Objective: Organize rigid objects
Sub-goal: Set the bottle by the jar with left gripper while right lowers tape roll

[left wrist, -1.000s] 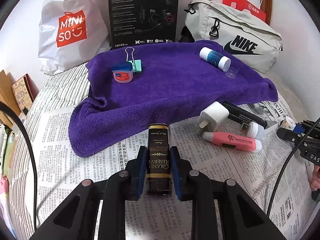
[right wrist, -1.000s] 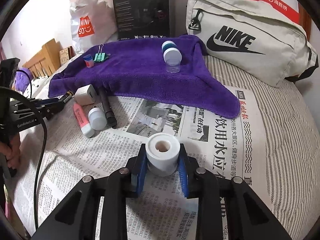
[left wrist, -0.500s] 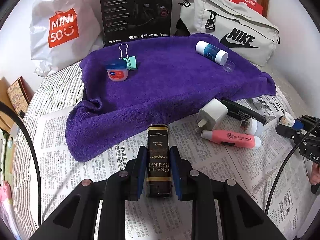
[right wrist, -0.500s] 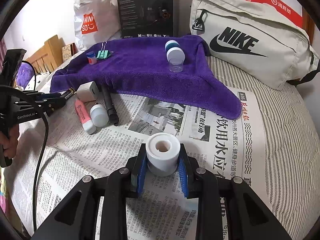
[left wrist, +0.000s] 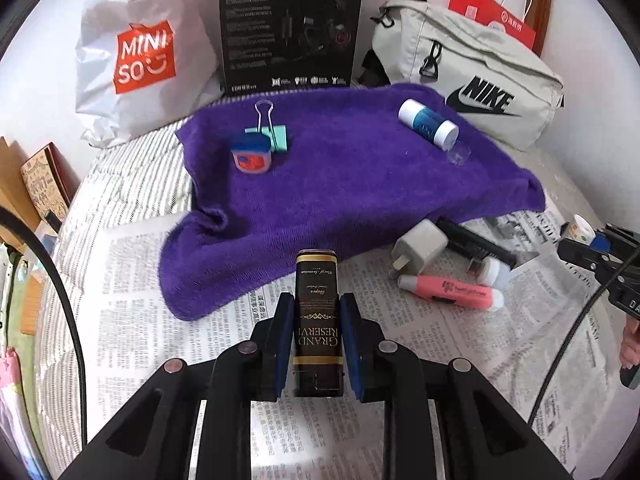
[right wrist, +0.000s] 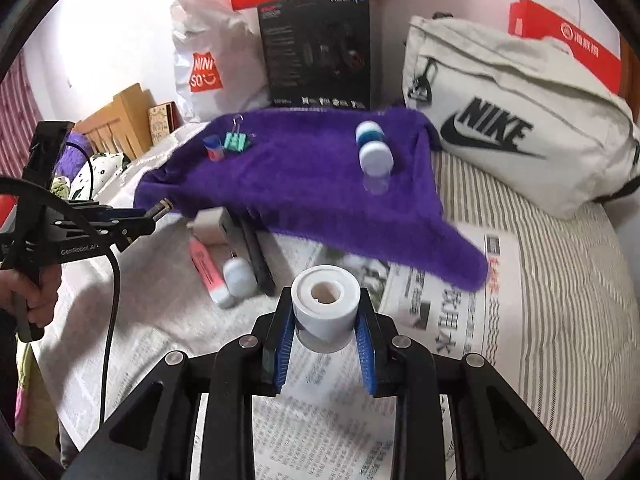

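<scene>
The left gripper (left wrist: 316,312) is clamping a dark brown rectangular tin with gold "Grand Reserve" lettering (left wrist: 317,322) between its blue pads, jaws drawn in tight on the tin's narrow sides, and is holding it over the spread newspaper (left wrist: 132,280) just short of the near edge of the purple terry towel (left wrist: 340,188). The right gripper (right wrist: 325,320) is gripping a white plastic cylinder with a round hole in its top (right wrist: 326,306), jaws partly closed against its curved wall, and is carrying it clear of the newspaper below. Lying on the towel are a small blue-lidded jar with a red label (left wrist: 251,156), a mint-green binder clip with wire handles (left wrist: 272,134) touching the jar's far side, a white-capped blue tube (left wrist: 427,122) on its side, and a small clear cap (left wrist: 458,153) just beside that tube's end. Resting on the newspaper near the towel's right edge are a white plug-in charger block (left wrist: 418,251), a black marker-like stick (left wrist: 474,242), a pink highlighter with white ends (left wrist: 452,292) and a small white rounded cap (left wrist: 494,273). Standing behind the towel are a white Miniso shopping bag (left wrist: 136,60), a black headset box (left wrist: 290,28) and a pale grey Nike waist bag (left wrist: 472,80). A person's hand (right wrist: 34,300) is gripping the left gripper's handle in the right wrist view.
</scene>
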Available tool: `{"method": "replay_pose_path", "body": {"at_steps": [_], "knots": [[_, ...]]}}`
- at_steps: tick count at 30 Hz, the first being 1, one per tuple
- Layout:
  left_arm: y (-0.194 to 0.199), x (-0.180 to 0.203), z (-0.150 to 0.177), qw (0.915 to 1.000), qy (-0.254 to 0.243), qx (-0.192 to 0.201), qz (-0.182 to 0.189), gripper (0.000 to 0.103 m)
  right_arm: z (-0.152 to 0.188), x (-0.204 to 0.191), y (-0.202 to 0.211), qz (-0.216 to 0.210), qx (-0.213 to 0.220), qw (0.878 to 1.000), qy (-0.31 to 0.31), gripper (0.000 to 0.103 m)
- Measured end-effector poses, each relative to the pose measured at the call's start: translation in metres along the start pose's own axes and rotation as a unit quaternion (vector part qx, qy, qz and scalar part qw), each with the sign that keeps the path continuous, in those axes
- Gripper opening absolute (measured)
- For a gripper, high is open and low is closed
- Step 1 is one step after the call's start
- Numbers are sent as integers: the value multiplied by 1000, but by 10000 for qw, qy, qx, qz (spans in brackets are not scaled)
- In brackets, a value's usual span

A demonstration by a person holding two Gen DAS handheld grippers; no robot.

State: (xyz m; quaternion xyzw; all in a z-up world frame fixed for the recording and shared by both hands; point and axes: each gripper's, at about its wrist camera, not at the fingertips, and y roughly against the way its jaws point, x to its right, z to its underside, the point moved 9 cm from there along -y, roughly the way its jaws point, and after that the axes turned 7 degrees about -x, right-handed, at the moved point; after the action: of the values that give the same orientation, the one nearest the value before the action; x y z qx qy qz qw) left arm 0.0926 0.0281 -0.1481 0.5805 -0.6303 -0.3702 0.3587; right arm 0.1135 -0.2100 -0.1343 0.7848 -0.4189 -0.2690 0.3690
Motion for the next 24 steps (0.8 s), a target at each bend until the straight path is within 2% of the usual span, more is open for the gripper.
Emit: {"method": "replay_pose_path", "body": {"at_steps": [11, 18, 24], "knots": [[22, -18, -35, 9997, 123, 230, -37, 22, -50, 3, -11, -63, 35, 10000, 15, 29], [12, -28, -59, 9995, 180, 245, 16, 22, -77, 24, -33, 95, -29, 9999, -96, 29], [-4, -35, -74, 9995, 240, 163, 159, 22, -84, 38, -60, 221, -258, 9992, -223, 29]]}}
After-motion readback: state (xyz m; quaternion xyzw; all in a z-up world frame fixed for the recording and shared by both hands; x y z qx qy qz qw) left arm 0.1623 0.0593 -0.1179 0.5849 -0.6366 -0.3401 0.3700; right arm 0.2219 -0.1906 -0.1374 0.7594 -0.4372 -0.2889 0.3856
